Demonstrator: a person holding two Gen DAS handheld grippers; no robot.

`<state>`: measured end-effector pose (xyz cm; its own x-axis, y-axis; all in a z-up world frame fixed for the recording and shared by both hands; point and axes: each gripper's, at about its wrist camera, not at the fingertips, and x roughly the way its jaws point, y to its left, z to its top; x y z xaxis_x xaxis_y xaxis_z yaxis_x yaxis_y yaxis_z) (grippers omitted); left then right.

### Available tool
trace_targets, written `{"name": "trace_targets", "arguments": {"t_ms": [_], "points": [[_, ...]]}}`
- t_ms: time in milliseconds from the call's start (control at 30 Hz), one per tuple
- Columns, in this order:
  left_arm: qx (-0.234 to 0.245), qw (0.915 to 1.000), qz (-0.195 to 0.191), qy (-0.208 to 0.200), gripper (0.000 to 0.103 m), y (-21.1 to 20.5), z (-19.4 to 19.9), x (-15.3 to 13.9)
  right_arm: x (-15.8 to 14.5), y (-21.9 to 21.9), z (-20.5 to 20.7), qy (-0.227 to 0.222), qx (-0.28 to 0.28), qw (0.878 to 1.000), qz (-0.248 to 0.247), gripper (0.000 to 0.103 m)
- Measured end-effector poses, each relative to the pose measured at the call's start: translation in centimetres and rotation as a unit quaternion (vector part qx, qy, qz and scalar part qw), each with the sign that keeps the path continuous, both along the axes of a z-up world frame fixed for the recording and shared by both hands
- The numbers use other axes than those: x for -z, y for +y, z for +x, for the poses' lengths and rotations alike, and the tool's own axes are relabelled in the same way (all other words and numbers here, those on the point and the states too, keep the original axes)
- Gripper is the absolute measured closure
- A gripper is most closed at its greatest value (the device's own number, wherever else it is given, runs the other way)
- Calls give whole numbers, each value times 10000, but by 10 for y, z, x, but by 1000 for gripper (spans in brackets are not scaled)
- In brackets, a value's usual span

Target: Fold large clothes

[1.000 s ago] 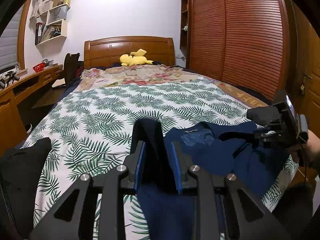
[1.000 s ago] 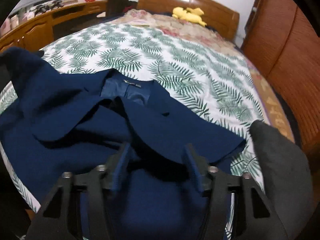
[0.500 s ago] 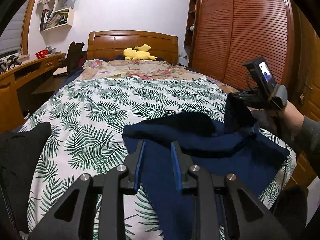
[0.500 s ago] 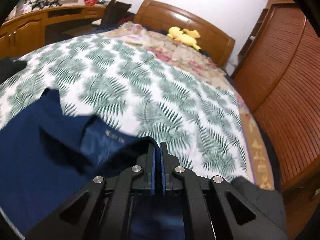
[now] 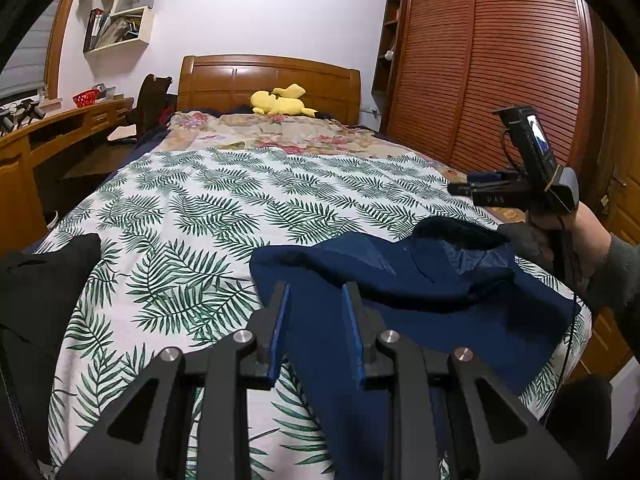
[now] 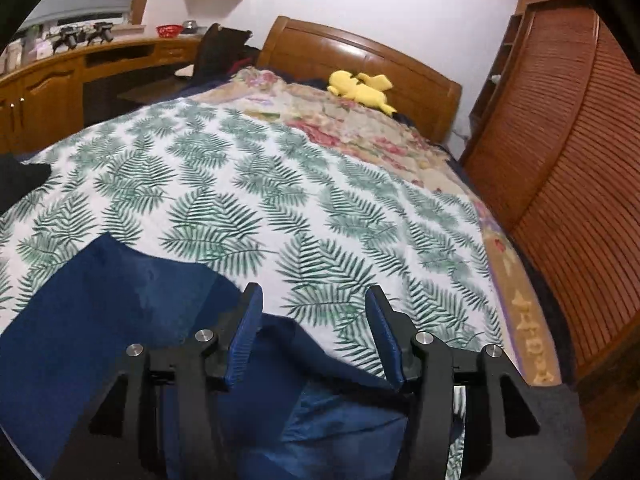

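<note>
Above bed foot, right tool tilted down, just opened, empty; left tool narrow, gripping navy coat.

Leaf-print bedspread lies open (black garment at edge).

Matt navy cloth coat with shiny lining; printed cotton-like bedspread; glossy wooden headboard; slatted wooden wardrobe.
</note>
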<state>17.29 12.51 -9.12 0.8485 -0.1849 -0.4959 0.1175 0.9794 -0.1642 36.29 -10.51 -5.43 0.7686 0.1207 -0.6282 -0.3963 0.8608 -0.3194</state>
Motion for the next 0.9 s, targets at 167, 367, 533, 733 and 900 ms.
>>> {"name": "trace_targets", "arguments": {"t_ms": [167, 367, 533, 733, 900], "points": [[46, 10000, -4, 32, 79, -5, 5, 2, 22, 10, -11, 388, -343, 9985, 168, 49], [93, 9999, 62, 86, 79, -14, 11, 7, 64, 33, -18, 922, -672, 9930, 317, 49], [127, 9998, 105, 134, 79, -19, 14, 10, 94, 50, -17, 1299, -779, 9877, 381, 49], [160, 9996, 164, 183, 79, -21, 16, 13, 107, 58, -12, 1633, -910, 9801, 669, 49], [164, 9996, 138, 192, 79, -20, 18, 13, 119, 63, -12, 1811, -980, 9765, 634, 49]]}}
